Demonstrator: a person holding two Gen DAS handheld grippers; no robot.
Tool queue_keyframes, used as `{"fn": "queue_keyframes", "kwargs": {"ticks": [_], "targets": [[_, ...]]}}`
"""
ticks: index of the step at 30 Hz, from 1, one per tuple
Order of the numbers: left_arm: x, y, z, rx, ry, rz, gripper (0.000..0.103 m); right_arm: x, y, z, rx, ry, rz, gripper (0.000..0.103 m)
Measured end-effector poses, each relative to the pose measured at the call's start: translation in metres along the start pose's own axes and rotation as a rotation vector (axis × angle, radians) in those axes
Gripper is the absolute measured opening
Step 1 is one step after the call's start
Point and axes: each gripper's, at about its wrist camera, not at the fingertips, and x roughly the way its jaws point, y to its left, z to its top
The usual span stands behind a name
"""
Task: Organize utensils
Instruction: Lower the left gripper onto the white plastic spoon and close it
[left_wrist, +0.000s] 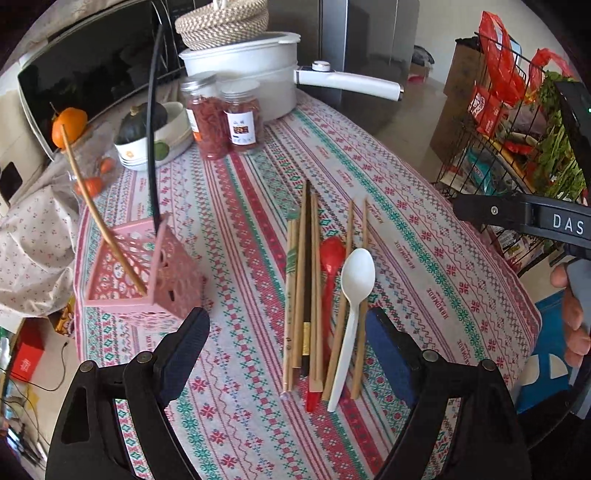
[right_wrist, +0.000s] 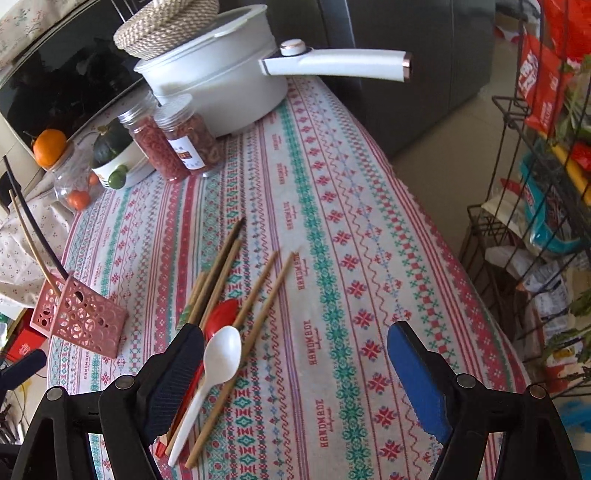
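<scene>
Both grippers stand wide open and hold nothing. Left gripper (left_wrist: 284, 339) hovers over the near ends of the loose utensils, its pads straddling the bundle without touching it; right gripper (right_wrist: 295, 354) hovers just right of the same bundle, its left pad overlapping the red spoon's handle in the right wrist view, contact not discernible. Landmark: the white spoon (left_wrist: 351, 314), lying on the tablecloth (left_wrist: 424, 258). Touching it on the left lies the red spoon (left_wrist: 330, 266); further left lie several bamboo chopsticks (left_wrist: 295, 295) with one black chopstick (left_wrist: 306, 277) among them. Two more bamboo chopsticks cross under the white spoon. Well left of the white spoon stands the pink holder (left_wrist: 147, 273), already containing one bamboo and one black chopstick, both leaning. Far behind the white spoon stand two jars (left_wrist: 221, 118) and a pot (left_wrist: 243, 74). Judged step: approach for the next pick, with most utensils still unsorted. Next move calls for lowering one gripper over a single item, aligning its pads across the shaft, closing, then carrying it to the holder. Risk: neighbouring sticks may be caught as well.
</scene>
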Motion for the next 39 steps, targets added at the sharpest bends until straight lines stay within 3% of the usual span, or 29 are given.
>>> {"fn": "queue_keyframes", "kwargs": {"ticks": [2,5,7,9,11,15,18,20,25,31,33,35,36,39], "targets": [[0.012,-0.003,0.007,-0.017,0.025,-0.027,0.07,0.004,-0.006,0.0,0.016,0.022,0.003,0.086],[0.034,-0.001,0.018,-0.074,0.053,-0.069,0.033,0.007,-0.011,-0.001,0.033,0.041,0.001,0.086],[0.05,0.004,0.024,-0.139,0.085,-0.107,0.023,0.008,-0.015,-0.001,0.042,0.046,0.0,0.086],[0.06,0.005,0.027,-0.193,0.118,-0.178,0.022,0.009,-0.019,0.0,0.05,0.05,0.001,0.086],[0.063,-0.004,0.029,-0.179,0.126,-0.21,0.023,0.01,-0.021,0.001,0.056,0.055,0.004,0.086],[0.062,-0.029,0.033,-0.07,0.101,-0.161,0.024,0.011,-0.026,0.003,0.061,0.059,0.007,0.086],[0.068,-0.04,0.033,-0.021,0.107,-0.123,0.032,0.011,-0.029,0.003,0.066,0.061,0.007,0.086],[0.072,-0.045,0.031,-0.003,0.114,-0.101,0.04,0.01,-0.032,0.004,0.077,0.058,0.01,0.086],[0.082,-0.055,0.031,0.033,0.112,-0.068,0.048,0.009,-0.041,0.002,0.098,0.06,0.0,0.086],[0.092,-0.059,0.032,0.039,0.113,-0.053,0.048,0.012,-0.046,0.001,0.113,0.069,-0.01,0.086],[0.092,-0.058,0.032,0.039,0.112,-0.054,0.042,0.014,-0.046,0.001,0.116,0.076,-0.012,0.086],[0.092,-0.058,0.032,0.039,0.114,-0.05,0.018,0.016,-0.045,0.001,0.115,0.083,-0.012,0.086],[0.091,-0.056,0.032,0.033,0.112,-0.054,0.013,0.018,-0.044,0.001,0.114,0.087,-0.014,0.086],[0.083,-0.048,0.034,-0.003,0.094,-0.075,0.006,0.022,-0.041,0.0,0.112,0.095,-0.019,0.086]]}}
